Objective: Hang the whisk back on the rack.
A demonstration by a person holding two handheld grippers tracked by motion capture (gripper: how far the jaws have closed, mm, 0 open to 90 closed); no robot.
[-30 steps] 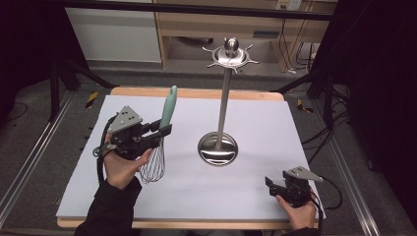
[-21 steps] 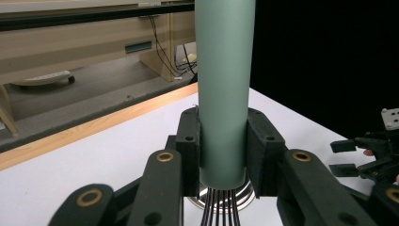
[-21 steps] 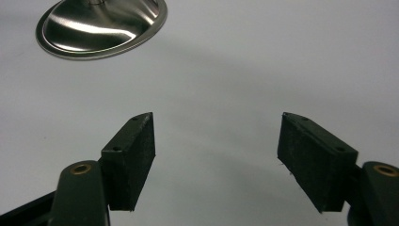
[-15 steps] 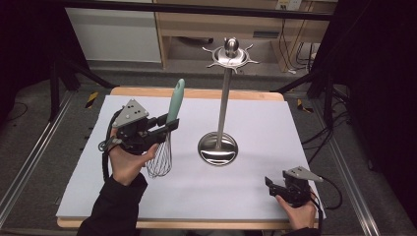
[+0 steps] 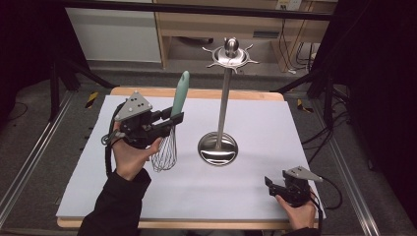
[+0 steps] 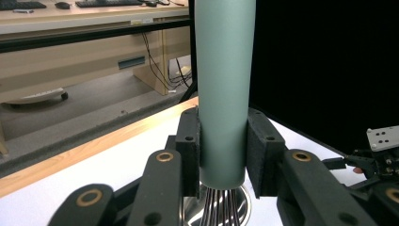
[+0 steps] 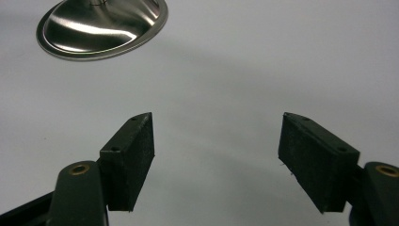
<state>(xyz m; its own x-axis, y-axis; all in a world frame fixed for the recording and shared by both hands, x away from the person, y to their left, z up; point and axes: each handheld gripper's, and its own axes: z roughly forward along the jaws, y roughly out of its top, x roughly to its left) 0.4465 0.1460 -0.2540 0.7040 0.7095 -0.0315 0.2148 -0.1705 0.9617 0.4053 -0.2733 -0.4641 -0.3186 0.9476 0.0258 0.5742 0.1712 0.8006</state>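
The left gripper (image 5: 173, 121) jaws squeeze the smooth, stiff green handle of the light wire whisk (image 5: 170, 129), low near its springy wires. The right gripper (image 7: 216, 160) jaws gape, holding nothing.

The utensil stand (image 5: 223, 98) rises mid-worktop (image 5: 275, 123) — its pole and base block passage there; bare sheet lies open right of it and in front.

A light wooden shelf unit (image 5: 216, 29) stands at the far side, grey floor (image 5: 34, 137) left, black curtains (image 5: 378, 73) right.
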